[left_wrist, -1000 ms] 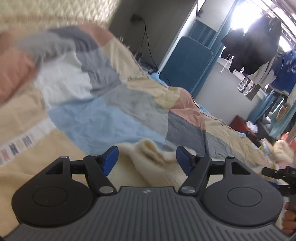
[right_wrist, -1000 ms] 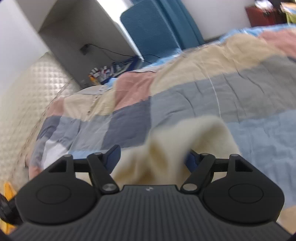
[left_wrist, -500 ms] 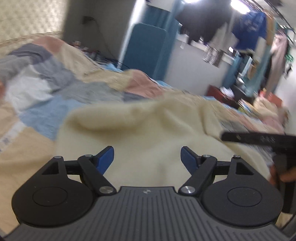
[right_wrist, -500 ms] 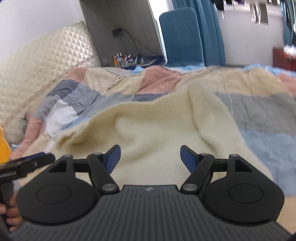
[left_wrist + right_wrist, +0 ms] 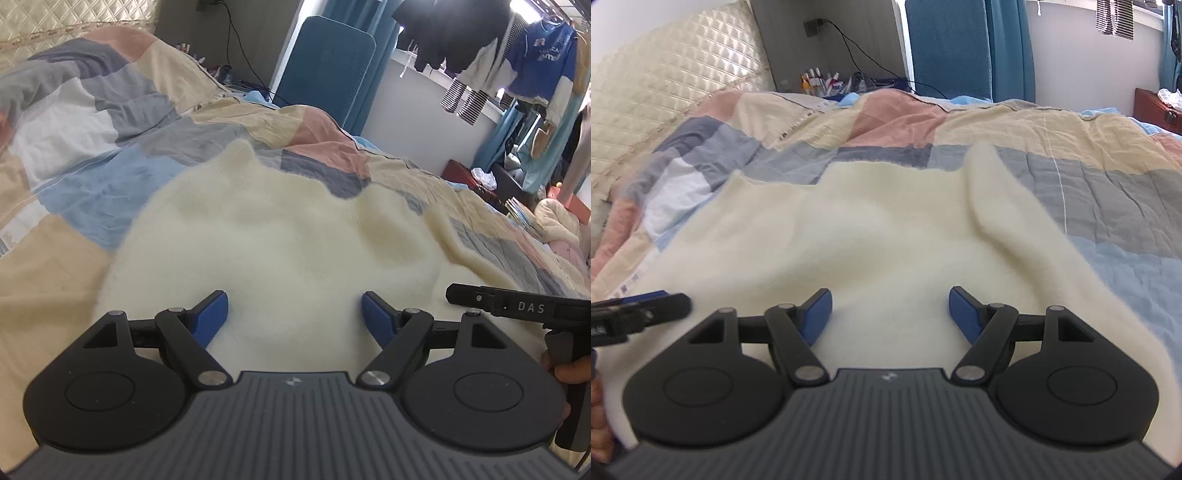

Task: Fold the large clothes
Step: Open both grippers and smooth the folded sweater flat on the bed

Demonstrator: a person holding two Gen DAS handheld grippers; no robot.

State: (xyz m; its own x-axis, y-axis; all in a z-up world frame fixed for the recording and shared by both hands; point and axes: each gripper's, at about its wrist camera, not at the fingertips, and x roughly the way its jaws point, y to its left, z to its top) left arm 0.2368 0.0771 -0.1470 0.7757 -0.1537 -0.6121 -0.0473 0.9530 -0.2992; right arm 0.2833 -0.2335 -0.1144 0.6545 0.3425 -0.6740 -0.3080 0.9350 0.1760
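Since a second ago the cream knit sweater [image 5: 295, 236] has gone from a bunched lump between my claws to a broad sheet spread over the patchwork quilt [image 5: 110, 177], and both hands have come lower over its near edge. My left gripper [image 5: 294, 315] has just opened further and stands wide, pads clear of the wool; my right gripper [image 5: 890, 314] is also wide, nothing pinched, though fabric lies below and between the fingers in both views. The sweater sits flat in front of me, a sleeve [image 5: 1004, 199] ridged up along its right side, two soft humps at the far edge.

I judge it light, limp and fuzzy — it will sag and stretch rather than hold a line, but the knit should grip well against the blue pads [image 5: 817, 312]. Best hold, I think, is a thick pinch at the near corners or at the ribbed hem — not mid-panel, where only one layer would lift. The sleeve wants folding inward first.
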